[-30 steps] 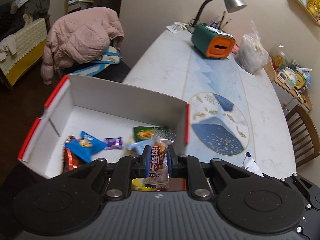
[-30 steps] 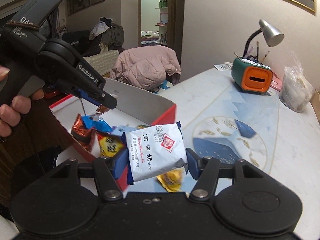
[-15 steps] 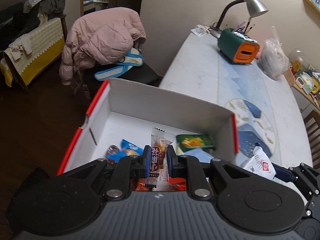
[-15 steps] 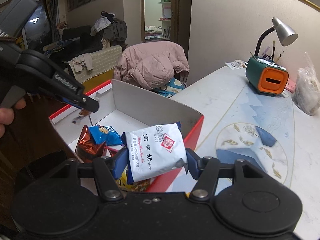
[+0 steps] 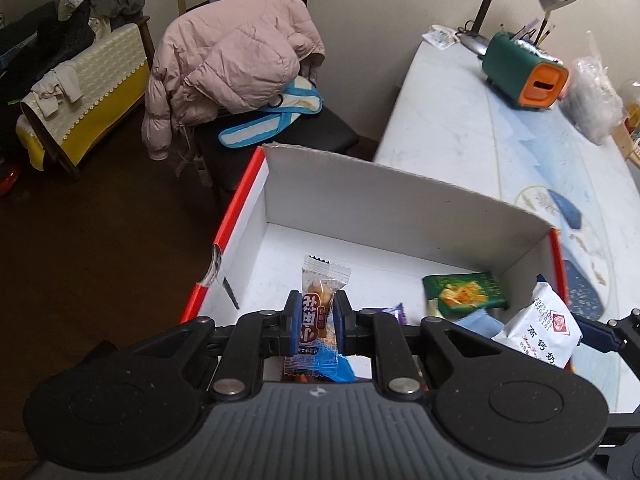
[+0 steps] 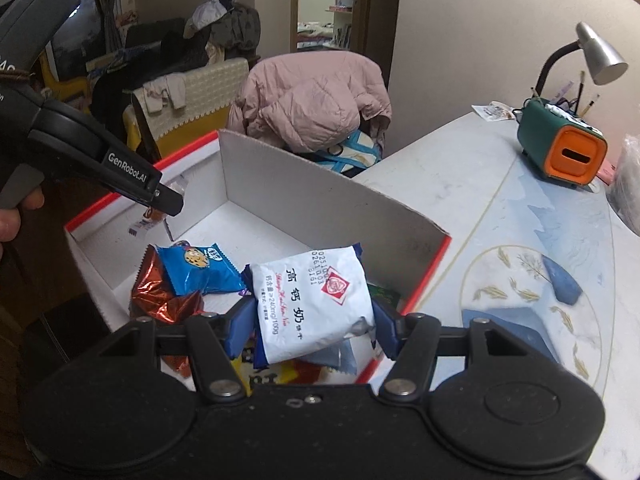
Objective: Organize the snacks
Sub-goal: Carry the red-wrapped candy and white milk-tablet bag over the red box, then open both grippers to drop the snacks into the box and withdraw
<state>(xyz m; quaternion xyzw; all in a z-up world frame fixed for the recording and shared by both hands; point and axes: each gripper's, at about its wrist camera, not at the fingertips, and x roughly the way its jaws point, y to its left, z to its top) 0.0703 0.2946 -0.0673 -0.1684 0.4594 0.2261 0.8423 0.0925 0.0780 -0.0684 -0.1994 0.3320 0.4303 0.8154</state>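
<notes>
So the left gripper [image 5: 316,322] has its jaws pinched narrow on a small clear-wrapped snack with a red label [image 5: 318,312]. The snack's long axis runs straight along the fingers, crimped clear end pointing away toward the far wall of the open white cardboard box with red outer sides [image 5: 384,196]. It hangs over the near-left part of the box floor.

The right gripper [image 6: 310,330] has its jaws at a middling width, clamped on the lower sides of a white pillow-shaped packet with a red diamond logo [image 6: 316,304]. That one's long axis also runs away from the camera, tilted a bit to the right, top end up and outward, and it sits over the near right corner of the box, just inside the red right wall.

In the box: a blue cookie packet [image 6: 198,270] lying on a crumpled red foil wrapper [image 6: 158,298] at the near left, and a green flat packet [image 5: 464,290] near the right wall. The far half of the floor is bare white, plenty of room there. The box sits at the left edge of the pale marble-look table [image 6: 480,184], hanging off it toward the dark floor.
</notes>
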